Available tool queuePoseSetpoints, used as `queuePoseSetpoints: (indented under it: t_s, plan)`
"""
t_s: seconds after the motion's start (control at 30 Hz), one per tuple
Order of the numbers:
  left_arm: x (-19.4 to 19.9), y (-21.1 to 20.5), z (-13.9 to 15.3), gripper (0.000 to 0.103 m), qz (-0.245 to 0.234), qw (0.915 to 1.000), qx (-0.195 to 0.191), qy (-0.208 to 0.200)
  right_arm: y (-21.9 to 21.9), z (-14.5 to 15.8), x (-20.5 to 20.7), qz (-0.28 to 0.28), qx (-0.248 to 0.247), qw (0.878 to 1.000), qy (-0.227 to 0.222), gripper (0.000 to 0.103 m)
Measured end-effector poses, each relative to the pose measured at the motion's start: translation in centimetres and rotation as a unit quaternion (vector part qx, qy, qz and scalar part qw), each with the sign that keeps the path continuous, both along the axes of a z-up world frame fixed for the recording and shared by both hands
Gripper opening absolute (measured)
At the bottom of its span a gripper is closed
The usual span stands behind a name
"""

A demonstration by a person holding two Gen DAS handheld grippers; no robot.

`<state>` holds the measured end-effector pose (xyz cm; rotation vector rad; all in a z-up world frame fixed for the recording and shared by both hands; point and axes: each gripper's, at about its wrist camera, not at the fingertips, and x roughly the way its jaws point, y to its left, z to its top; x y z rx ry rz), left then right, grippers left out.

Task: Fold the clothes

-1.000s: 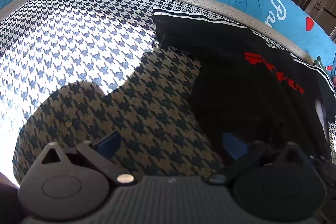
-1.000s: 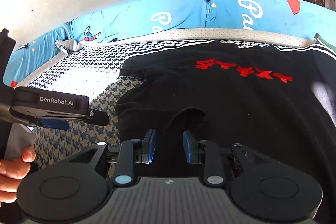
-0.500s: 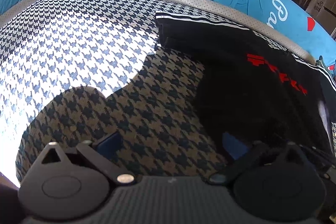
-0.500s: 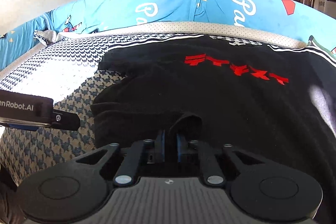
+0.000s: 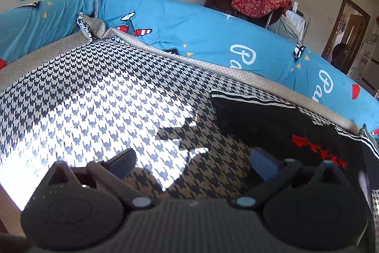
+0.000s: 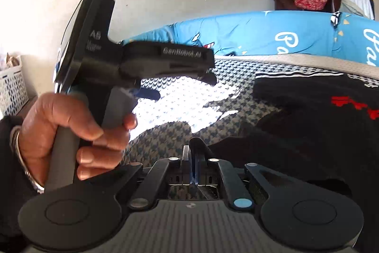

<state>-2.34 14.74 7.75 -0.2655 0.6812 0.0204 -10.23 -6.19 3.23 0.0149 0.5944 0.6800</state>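
Main risk: the right tool [image 6: 193, 158] is clenched with only a thin pinch of the black shirt [image 6: 308, 129] between its tips, if any; I can't tell for sure fabric is caught, so a pull could slip off and leave the fold undone. If it does hold, dragging one point may bunch the cloth rather than turn it over flat. The left tool [image 5: 193, 164] is released, jaws wide, holding nothing, hanging above the bed [image 5: 94, 91], so nothing pins the shirt's other side. The shirt lies toward the bed's far right edge by the blue bumper [image 5: 201, 32], dark, rumpled along its near side, red print across it, striped hem at the far edge.
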Motion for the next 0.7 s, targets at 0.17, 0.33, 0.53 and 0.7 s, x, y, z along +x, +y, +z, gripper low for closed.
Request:
queuePoseSetpoints:
  t_s: [0.17,0.33,0.53,0.7]
  plan:
    - [-0.2,0.3,-0.7,0.103,-0.002,0.9999,0.002,0.014,2.6,-3.3,-0.8,0.037,-0.079,0.996,-0.004,0.005]
    - [-0.1,-0.3,-1.0,0.103,-0.01,0.9997,-0.002,0.02,2.9,-5.3,-1.5,0.052,-0.104,0.993,0.008,0.01]
    - [-0.2,-0.8,-1.0,0.103,-0.019,0.9996,0.001,0.02,2.0,-4.2,-2.2,0.058,-0.096,0.994,0.009,0.015]
    - [-0.2,-0.8,-1.1,0.103,-0.019,0.9995,-0.004,0.024,0.1,-3.9,-2.8,0.031,-0.089,0.995,0.036,0.015]
